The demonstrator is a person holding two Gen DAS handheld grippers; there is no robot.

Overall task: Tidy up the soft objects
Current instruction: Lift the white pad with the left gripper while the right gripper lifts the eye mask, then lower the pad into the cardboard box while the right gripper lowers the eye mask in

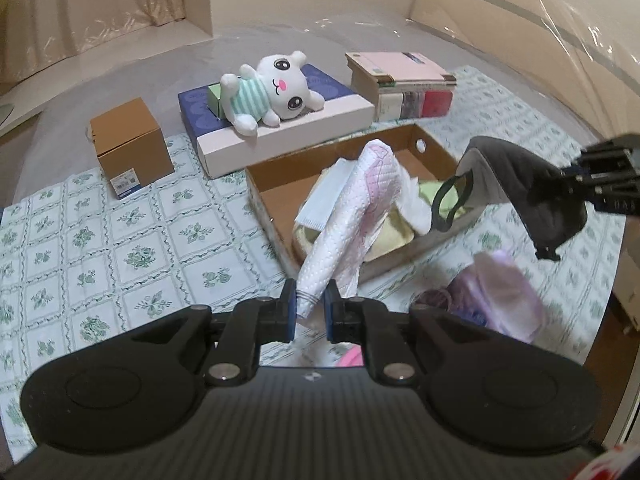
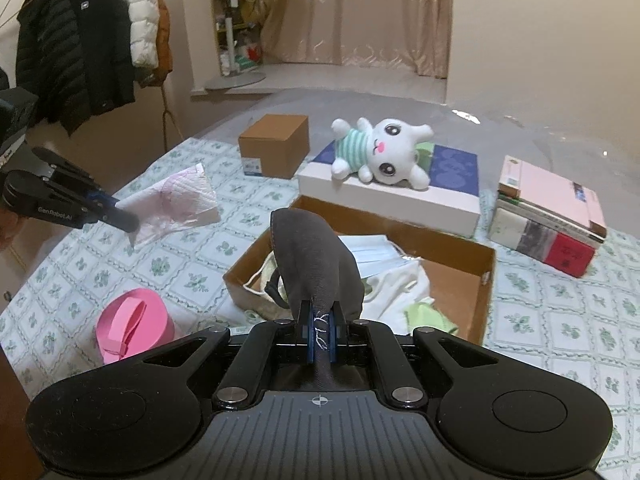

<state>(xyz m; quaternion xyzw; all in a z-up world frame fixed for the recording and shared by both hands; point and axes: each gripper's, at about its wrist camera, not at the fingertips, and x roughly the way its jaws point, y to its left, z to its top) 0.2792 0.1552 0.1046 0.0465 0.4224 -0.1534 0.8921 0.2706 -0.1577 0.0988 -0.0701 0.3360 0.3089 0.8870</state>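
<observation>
A bed or table covered in a white cloth with a green floral grid [image 1: 120, 248] fills both views. At its middle sits an open, shallow cardboard box [image 1: 280, 200], long side angled toward the cameras, holding a loose heap of white face masks [image 2: 376, 256], a white cloth and a pale green cloth [image 2: 430, 314].

The left gripper [image 1: 310, 310] is held above the cloth's near edge, its blue-padded jaws nearly together and clamped on the corner of a white quilted cloth with pink print [image 1: 352, 216]. The cloth hangs forward over the box's near wall. In the right wrist view the same cloth [image 2: 176, 204] is seen lifted clear of the surface, left of the box.

The right gripper [image 2: 320, 336] is pinched tight on a dark grey fabric piece with white stitching [image 2: 312, 256], which rises over the box's near corner; a dark loop [image 2: 274, 286] dangles from it. In the left wrist view this fabric [image 1: 516, 184] hangs above the box's right end.

Behind the box, a white plush animal in a striped green shirt [image 1: 276, 88] lies on a flat white and navy box [image 1: 288, 136]. A small closed brown carton [image 1: 130, 148] stands to the left, a stack of books [image 1: 404, 84] to the right. The patterned cloth left of the box is open. Near the front edge are a pink round container [image 2: 134, 330] and a lilac soft bundle [image 1: 500, 296].
</observation>
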